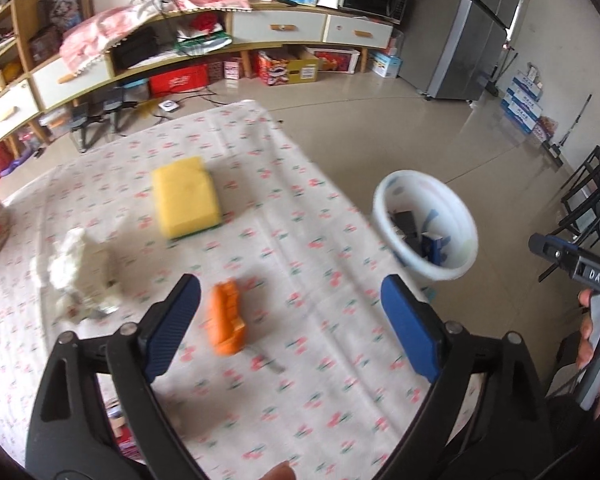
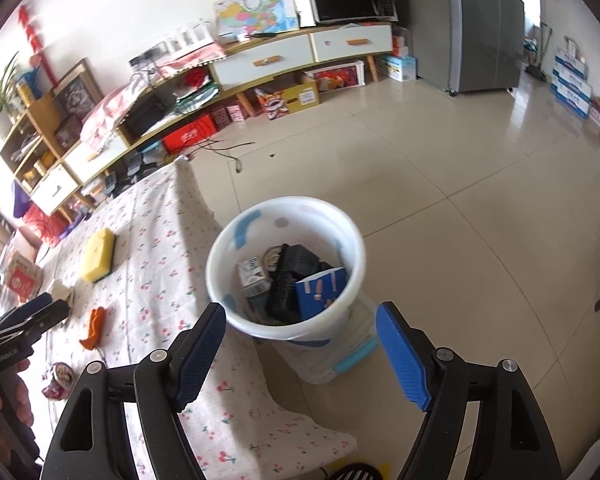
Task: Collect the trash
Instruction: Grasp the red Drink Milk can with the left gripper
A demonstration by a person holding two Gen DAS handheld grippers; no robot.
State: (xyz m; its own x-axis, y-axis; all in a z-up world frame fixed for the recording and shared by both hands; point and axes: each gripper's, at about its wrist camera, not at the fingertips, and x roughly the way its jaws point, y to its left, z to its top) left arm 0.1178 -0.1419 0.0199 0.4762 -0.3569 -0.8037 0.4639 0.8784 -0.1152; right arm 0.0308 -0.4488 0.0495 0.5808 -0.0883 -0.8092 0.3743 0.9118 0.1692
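Hovering over the desk (image 1: pixel 308 264), the left claw (image 1: pixel 290 312) gapes empty above the orange scrap (image 1: pixel 226 320), with crumpled tissue (image 1: pixel 74 264) leftward; a blurred, hasty grab could nudge either off. The right claw (image 2: pixel 300 344), also open and empty, hangs over the bin (image 2: pixel 220 248), which a bump might tip. "DAS" reads on the right tool.

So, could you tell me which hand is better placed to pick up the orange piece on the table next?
Left, probably. The left gripper hangs open over the orange piece, while the right gripper, also open, faces the bin beside the table.
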